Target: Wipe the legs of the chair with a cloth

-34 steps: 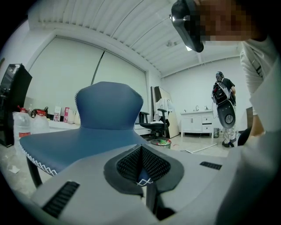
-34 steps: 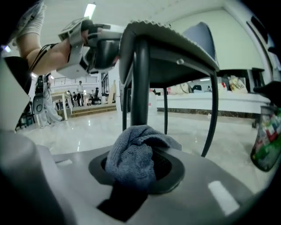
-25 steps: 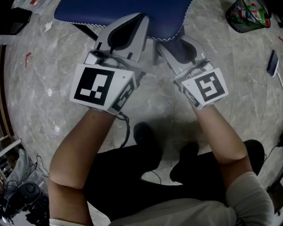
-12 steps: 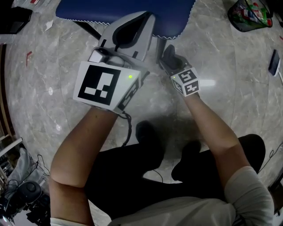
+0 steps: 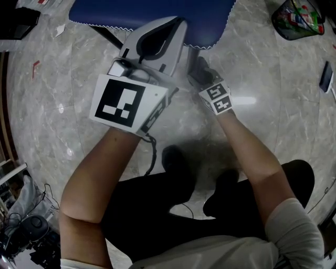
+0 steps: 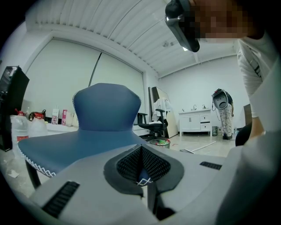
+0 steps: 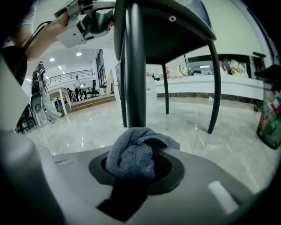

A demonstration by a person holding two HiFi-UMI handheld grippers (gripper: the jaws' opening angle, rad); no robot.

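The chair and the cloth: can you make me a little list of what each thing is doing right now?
chair seat: blue, with white stitching along its edge
left gripper: shut on the edge of the chair seat
right gripper: shut on the cloth, down low under the seat
cloth: grey, bunched up, right up against the chair leg
chair leg: dark, upright, straight ahead of the right gripper
floor: shiny pale stone
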